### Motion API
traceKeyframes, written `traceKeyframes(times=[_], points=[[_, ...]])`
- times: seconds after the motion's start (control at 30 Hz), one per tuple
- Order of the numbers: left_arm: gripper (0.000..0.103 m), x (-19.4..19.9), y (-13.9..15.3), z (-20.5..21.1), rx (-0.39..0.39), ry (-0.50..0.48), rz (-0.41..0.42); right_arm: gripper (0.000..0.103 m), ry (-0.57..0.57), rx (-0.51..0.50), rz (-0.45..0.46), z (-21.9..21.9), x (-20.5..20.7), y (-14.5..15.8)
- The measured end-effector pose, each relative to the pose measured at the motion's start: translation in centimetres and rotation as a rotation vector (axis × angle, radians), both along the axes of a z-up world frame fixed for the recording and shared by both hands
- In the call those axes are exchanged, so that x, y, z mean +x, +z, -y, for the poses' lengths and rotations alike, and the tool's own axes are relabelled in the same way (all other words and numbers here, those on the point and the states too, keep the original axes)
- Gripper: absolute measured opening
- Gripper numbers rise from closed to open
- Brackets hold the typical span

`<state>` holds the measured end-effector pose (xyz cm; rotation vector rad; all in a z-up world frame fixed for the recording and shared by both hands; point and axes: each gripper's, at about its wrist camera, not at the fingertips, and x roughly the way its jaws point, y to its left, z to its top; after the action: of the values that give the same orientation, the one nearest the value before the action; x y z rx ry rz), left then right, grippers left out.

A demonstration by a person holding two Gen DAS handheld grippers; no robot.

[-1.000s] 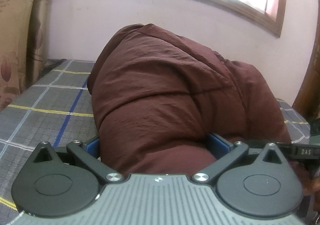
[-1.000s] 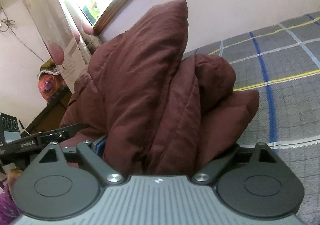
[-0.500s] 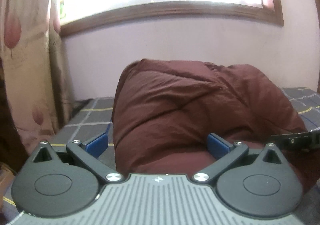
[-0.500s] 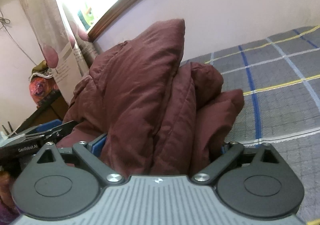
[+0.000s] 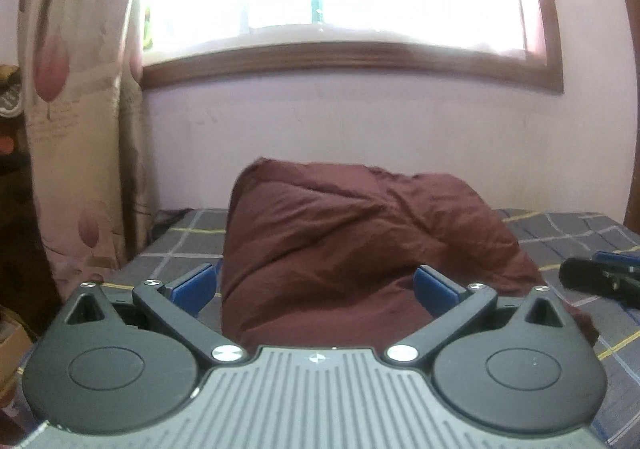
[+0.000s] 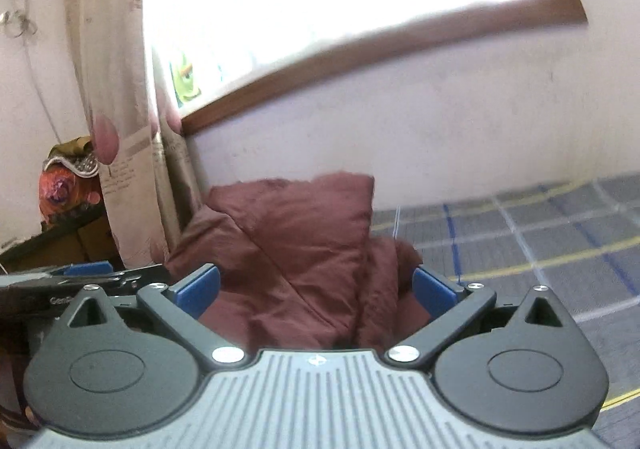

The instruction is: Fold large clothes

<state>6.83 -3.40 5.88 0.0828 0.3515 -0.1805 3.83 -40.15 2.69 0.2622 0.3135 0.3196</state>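
Note:
A maroon padded jacket (image 5: 360,241) lies folded in a thick bundle on the bed's grey checked sheet (image 5: 568,229). In the left wrist view my left gripper (image 5: 316,283) is open just short of the bundle's near end. A gap shows beside its left pad (image 5: 192,283). In the right wrist view the jacket (image 6: 296,233) sits ahead of my right gripper (image 6: 316,287), whose jaws are opening. The cloth reaches between its blue pads (image 6: 434,289) without being pressed. Each gripper also shows at the edge of the other's view: the right gripper (image 5: 600,277) and the left gripper (image 6: 80,277).
A pale wall (image 5: 360,129) with a wood-framed window (image 5: 340,57) stands behind the bed. A patterned curtain (image 5: 80,109) hangs at the left, with dark furniture and cluttered items (image 6: 64,177) beyond it. The checked sheet (image 6: 540,249) stretches to the right of the jacket.
Both grippers have drawn back and risen, so the jacket looks smaller and farther and more window shows. The right jaws have widened off the cloth.

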Motion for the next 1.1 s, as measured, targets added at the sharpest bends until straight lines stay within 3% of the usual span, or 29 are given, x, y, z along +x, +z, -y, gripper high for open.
traceKeyframes(times=[0.17,0.33,0.47,0.63,0.73,0.83,0.9,1.0,1.1], points=[[0.103,-1.8,1.0,0.2,0.012,0.077,0.015,0.103,-0.052,-0.086,-0.035,-2.0,-1.7,1.0],[0.103,-3.5,1.8,0.2,0.041,0.118,-0.043,0.103,-0.153,-0.165,-0.097,-3.6,-3.4,1.3],[0.103,-5.3,2.0,0.1,0.024,0.126,-0.087,0.103,-0.133,-0.170,-0.167,-4.1,-4.2,0.7],[0.103,-6.1,1.2,-0.4,-0.024,0.135,-0.247,0.103,-0.090,-0.095,-0.262,-4.3,-5.5,-0.5],[0.103,-6.1,0.1,-1.0,-0.063,0.196,-0.374,0.103,-0.099,-0.129,-0.308,-5.2,-5.9,-1.2],[0.103,-5.9,-0.8,-1.6,-0.118,0.224,-0.449,0.103,-0.118,-0.155,-0.330,-5.8,-6.5,-1.6],[0.103,-5.9,-1.1,-1.4,-0.104,0.201,-0.487,0.103,-0.122,-0.178,-0.334,-6.2,-6.6,-1.6],[0.103,-6.1,-1.1,-0.4,-0.016,0.170,-0.478,0.103,-0.119,-0.194,-0.338,-6.5,-6.6,-1.7],[0.103,-6.5,-1.0,-0.2,-0.003,0.152,-0.476,0.103,-0.115,-0.180,-0.360,-6.3,-6.3,-1.9]])
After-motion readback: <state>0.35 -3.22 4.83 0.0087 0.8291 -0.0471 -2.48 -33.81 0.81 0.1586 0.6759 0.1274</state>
